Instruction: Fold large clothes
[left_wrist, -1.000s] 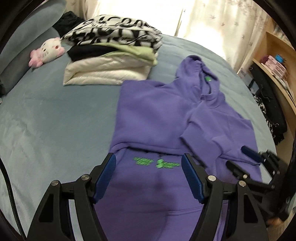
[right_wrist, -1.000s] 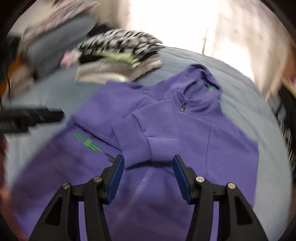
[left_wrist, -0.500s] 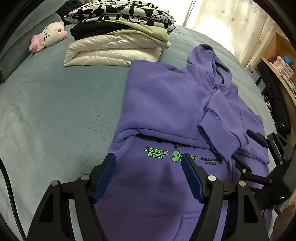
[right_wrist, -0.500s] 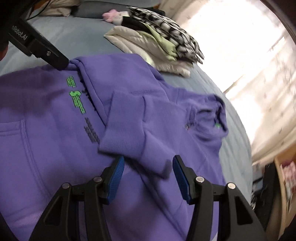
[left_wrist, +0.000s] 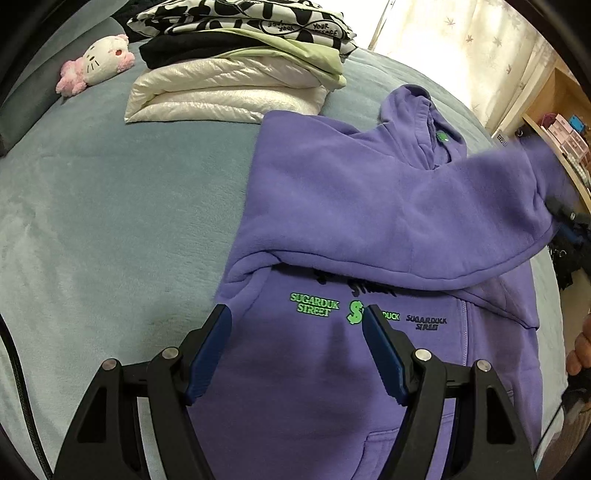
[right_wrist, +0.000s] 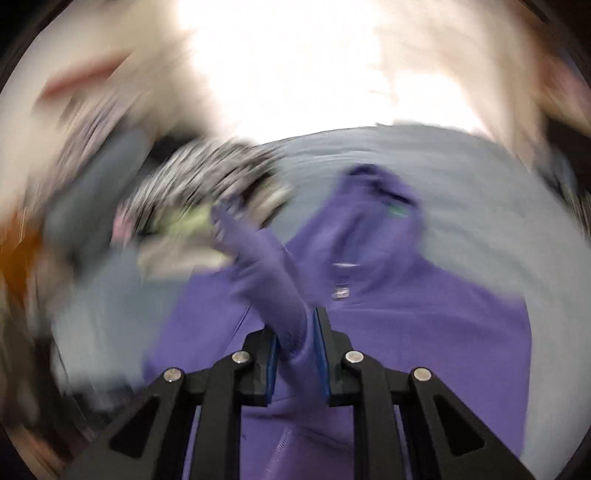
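Nearest, in the left wrist view: left gripper (left_wrist: 297, 345) low over the lower front of the purple hoodie (left_wrist: 332, 206), jaws well apart, nothing between the pads, the green print (left_wrist: 314, 309) just beyond the fingertips. Spread flat over the right half of the grey-blue bed (left_wrist: 110, 221), hem toward the near edge, hood (left_wrist: 424, 110) toward the far edge. Front pocket at the hem lying flat, contents not visible.

In the right wrist view: right gripper (right_wrist: 295, 328) just closed and now clamped on the sleeve (right_wrist: 258, 266) at its cuff end, the sleeve lifted off the body and drawn out toward the bed's right edge. Same sleeve (left_wrist: 498, 184) seen from the left as a raised band running to the right. Right view badly smeared with motion.

Likely handling: thick fleece, soft and limp, fairly heavy for a garment, sagging wherever unsupported; not slippery, not fragile. Best holds at the ribbed cuffs, the hem corners and the shoulder seams, where the layers bunch enough for a firm pinch.

Further off, toward the far-left corner: a folded stack (left_wrist: 236, 66), cream quilted piece at the bottom, black and pale green in the middle, black-and-white print on top. Beside it, a pink and white plush toy (left_wrist: 99, 62). Beyond the right edge, a wooden shelf (left_wrist: 561, 125) with small boxes, too small to tell apart.
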